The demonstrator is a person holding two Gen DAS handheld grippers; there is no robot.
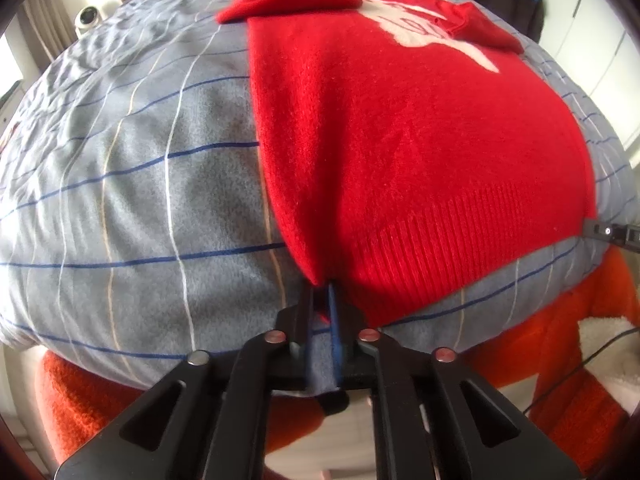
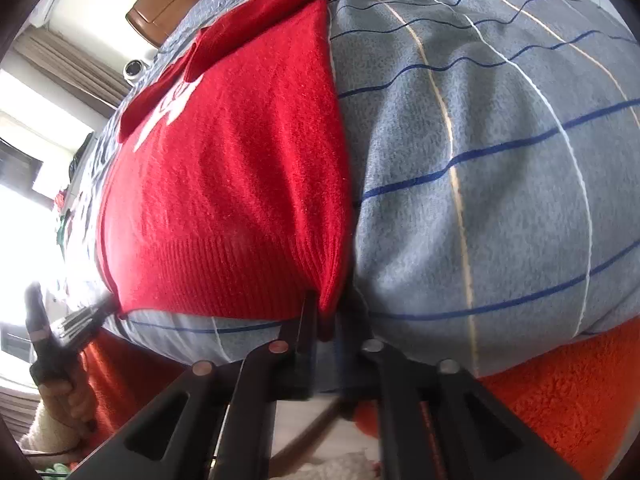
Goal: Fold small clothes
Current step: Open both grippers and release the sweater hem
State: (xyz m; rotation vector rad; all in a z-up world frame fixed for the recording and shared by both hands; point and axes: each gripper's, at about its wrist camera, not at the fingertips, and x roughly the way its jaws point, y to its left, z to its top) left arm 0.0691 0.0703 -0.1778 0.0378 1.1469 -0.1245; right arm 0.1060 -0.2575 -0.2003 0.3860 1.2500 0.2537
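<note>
Left claw (image 1: 322, 300) narrow, pinched on the near-left hem corner of the sweater (image 1: 400, 152). A strip of the blanket (image 1: 120, 200) sits between my jaws too, low down by the hinge. Right claw (image 2: 326, 316) narrow as well, clamped on the near-right hem corner, ribbed edge bunched between the jaws.

Sweater lies flat on the bed, hem toward me, collar and white print (image 1: 424, 36) at the far end. Both sleeves (image 1: 276, 2) look folded in across the chest.

Risks, my read: if I lift now the left claw likely drags the blanket up with the hem, so the fold wrinkles or the whole cover shifts. Only a small bite of knit in each claw; fuzzy, stretchy fabric could slip out halfway, more so if one side rises faster and the hem goes skewed. The loose sleeves could slide off when the lower half swings over.

Room: bed edge is right under both claws, orange fleece (image 2: 560, 400) just below it, so no space to pull back. Blanket to the left and right of the sweater is bare. Forward path over the body toward the collar is open. Far off: headboard (image 2: 168, 4), a small camera (image 1: 86, 18) beside the bed, dark clothes (image 1: 508, 0) hanging behind.
</note>
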